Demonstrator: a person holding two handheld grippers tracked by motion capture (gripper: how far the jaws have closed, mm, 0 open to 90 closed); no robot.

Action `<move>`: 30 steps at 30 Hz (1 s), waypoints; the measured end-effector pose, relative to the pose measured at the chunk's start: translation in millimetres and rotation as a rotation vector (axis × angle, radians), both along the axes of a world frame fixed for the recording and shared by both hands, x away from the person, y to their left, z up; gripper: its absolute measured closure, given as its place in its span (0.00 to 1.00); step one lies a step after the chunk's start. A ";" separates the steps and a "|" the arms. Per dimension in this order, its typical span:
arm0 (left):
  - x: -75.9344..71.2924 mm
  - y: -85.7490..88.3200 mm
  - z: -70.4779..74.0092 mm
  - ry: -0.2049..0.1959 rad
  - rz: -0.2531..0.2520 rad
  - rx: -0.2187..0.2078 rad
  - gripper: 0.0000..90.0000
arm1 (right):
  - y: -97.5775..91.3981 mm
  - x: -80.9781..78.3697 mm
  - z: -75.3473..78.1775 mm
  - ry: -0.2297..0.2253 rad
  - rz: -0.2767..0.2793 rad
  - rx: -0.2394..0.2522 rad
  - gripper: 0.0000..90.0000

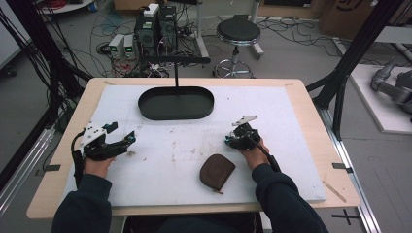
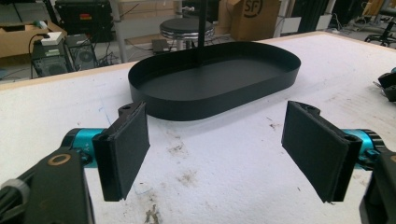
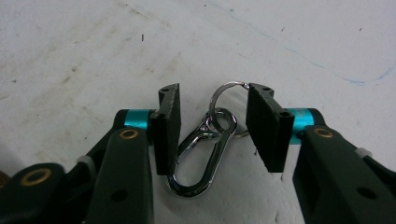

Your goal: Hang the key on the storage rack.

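A white, scuffed and stained foam-like mat (image 1: pixel 291 116) covers the wooden table (image 1: pixel 311 104). The right gripper (image 3: pixel 212 128) has its ribbed black jaws apart around a polished chrome carabiner clip (image 3: pixel 201 154) joined to a thin steel split ring (image 3: pixel 223 93), both lying on the mat. The left gripper (image 2: pixel 215 156) hovers with its flat, matte pads (image 2: pixel 128 149) wide apart, facing a smooth black oval metal tray (image 2: pixel 215 100). A rounded brown leather pouch (image 1: pixel 216 171) lies near the right hand (image 1: pixel 252 154).
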State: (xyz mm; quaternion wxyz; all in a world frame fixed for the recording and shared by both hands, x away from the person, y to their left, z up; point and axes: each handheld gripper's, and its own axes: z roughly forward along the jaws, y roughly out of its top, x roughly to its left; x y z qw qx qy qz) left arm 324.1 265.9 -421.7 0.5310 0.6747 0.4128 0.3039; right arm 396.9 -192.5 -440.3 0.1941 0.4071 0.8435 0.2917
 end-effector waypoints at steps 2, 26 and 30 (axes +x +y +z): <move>0.0 0.3 0.0 0.000 0.000 0.000 0.26 | -1.8 0.9 0.4 0.001 0.005 -0.002 0.71; 0.0 4.4 -0.4 0.008 0.011 -0.007 0.26 | -29.4 1.0 17.6 0.024 -0.023 0.058 0.99; 0.2 4.9 -0.7 0.009 0.014 -0.007 0.26 | -36.7 2.5 16.1 0.056 -0.040 0.074 0.99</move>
